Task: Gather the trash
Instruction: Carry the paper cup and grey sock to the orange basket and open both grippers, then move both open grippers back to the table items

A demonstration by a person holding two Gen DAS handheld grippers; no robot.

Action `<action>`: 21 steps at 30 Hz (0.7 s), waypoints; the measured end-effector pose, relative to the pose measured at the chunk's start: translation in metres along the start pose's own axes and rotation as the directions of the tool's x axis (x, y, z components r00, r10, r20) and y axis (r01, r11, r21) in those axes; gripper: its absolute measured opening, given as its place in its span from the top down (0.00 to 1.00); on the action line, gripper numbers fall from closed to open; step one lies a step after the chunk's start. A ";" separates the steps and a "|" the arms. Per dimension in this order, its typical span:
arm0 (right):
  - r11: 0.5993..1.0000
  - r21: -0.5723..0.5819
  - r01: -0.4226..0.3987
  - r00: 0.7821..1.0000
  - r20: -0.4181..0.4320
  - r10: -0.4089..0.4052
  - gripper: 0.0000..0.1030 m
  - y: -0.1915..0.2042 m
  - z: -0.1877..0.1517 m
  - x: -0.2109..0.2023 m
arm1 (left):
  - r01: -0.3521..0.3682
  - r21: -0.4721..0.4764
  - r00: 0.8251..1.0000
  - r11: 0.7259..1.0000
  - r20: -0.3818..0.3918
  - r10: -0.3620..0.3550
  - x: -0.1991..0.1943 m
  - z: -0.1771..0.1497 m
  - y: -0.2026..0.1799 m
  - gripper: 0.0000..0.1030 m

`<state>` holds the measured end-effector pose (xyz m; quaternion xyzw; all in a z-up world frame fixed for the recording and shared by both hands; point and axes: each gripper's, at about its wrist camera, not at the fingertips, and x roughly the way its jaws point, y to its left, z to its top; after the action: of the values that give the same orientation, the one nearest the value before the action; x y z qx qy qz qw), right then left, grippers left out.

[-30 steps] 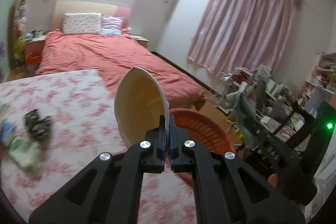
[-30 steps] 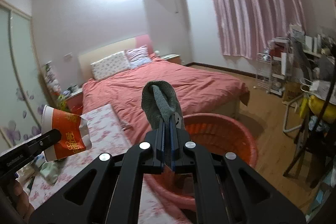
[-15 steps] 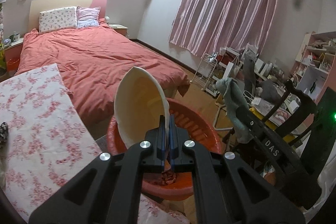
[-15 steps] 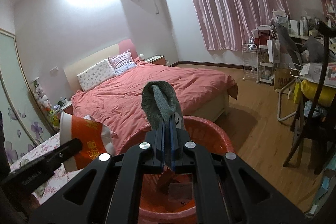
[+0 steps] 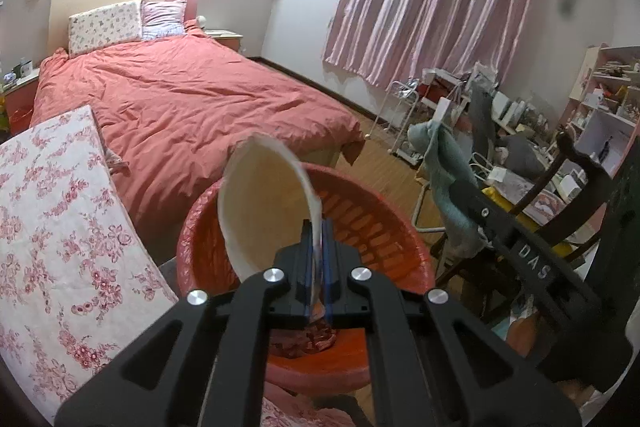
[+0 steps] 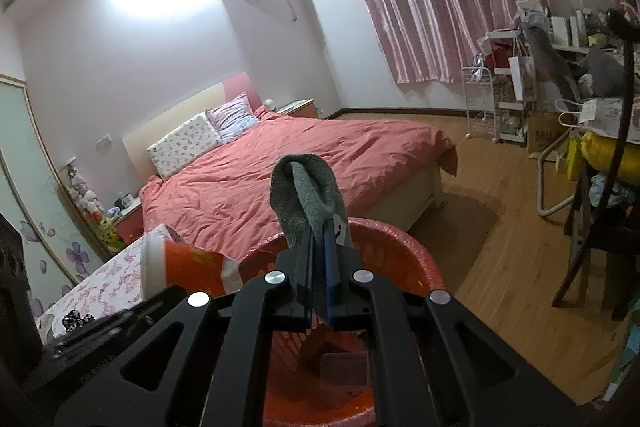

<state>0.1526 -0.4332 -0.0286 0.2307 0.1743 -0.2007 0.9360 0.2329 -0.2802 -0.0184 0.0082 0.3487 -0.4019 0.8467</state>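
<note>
Both hands have carried their loads away from the floral table (image 5: 60, 227) until the red basket (image 5: 360, 223) fills the lower middle of both views; a second ago only its rim showed. The bed (image 5: 192, 107) behind is large and red, and the basket stands on the floor between the table's near edge and the bed's foot corner.

The left gripper (image 5: 316, 239) pinches the wall of a crushed paper cup (image 5: 264, 211), white inside, and its jaws have just begun to open, though the wall is still between the pads. The right gripper (image 6: 318, 239) is closed on a grey sock (image 6: 306, 195) that stands up from the pads.

In my judgement the step is the drop. To do it well, each load should hang inside the basket's rim before the jaws open fully, and the cup, being light, should be let go low so it does not bounce out.
</note>
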 end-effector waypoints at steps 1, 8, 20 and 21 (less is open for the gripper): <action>1.000 0.003 -0.004 1.000 -0.009 0.004 0.92 -0.001 0.000 0.003 | -0.001 -0.002 1.000 1.000 -0.007 0.001 0.003 -0.001 0.001 0.85; 1.000 -0.005 -0.013 0.999 -0.052 0.012 0.62 0.000 -0.007 0.010 | -0.060 -0.032 0.997 0.998 -0.053 0.058 0.015 -0.009 0.022 0.71; 0.999 -0.044 -0.010 0.996 -0.085 0.007 0.57 0.020 -0.010 -0.001 | -0.236 -0.039 0.970 0.971 -0.065 0.233 -0.038 -0.033 0.074 0.58; 0.999 -0.051 -0.017 0.996 -0.091 0.013 0.57 0.024 -0.011 -0.002 | -0.254 -0.047 0.966 0.966 -0.068 0.250 -0.045 -0.037 0.081 0.57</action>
<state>0.1593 -0.4078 -0.0280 0.2167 0.2197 -0.1784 0.9343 0.2471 -0.1835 -0.0412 0.0415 0.3816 -0.2807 0.8797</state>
